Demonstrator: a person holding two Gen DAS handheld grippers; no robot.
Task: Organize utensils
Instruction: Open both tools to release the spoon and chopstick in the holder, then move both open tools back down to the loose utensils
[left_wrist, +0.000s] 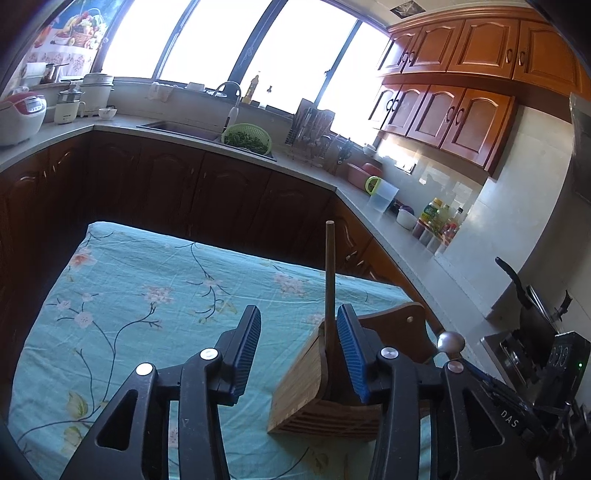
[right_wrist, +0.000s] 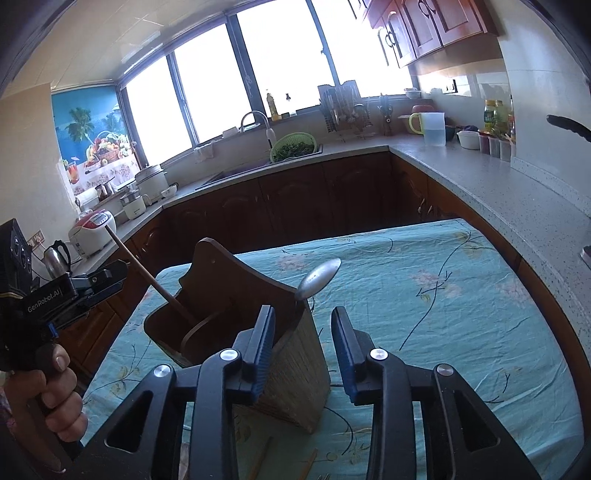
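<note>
My fingers (left_wrist: 351, 354) carry blue ribbed pads on black arms with silver rivets. The cloth (left_wrist: 147, 295) is turquoise, printed with dark branches and pale pink blossoms. The holder (right_wrist: 291, 354) is striped tan bamboo with a dark brown back. The stick (left_wrist: 330, 280) is brown, the spoon (right_wrist: 319, 277) silver.

My left gripper (left_wrist: 299, 325) hangs with its blue-padded fingers (left_wrist: 248, 332) spread wide, nothing pinched between them. My right gripper (right_wrist: 303, 328) is likewise parted, fingers pointing forward and slightly down. In the right wrist view I see my left hand (right_wrist: 55, 398) wrapped round its handle (thumbnail facing the camera).
</note>
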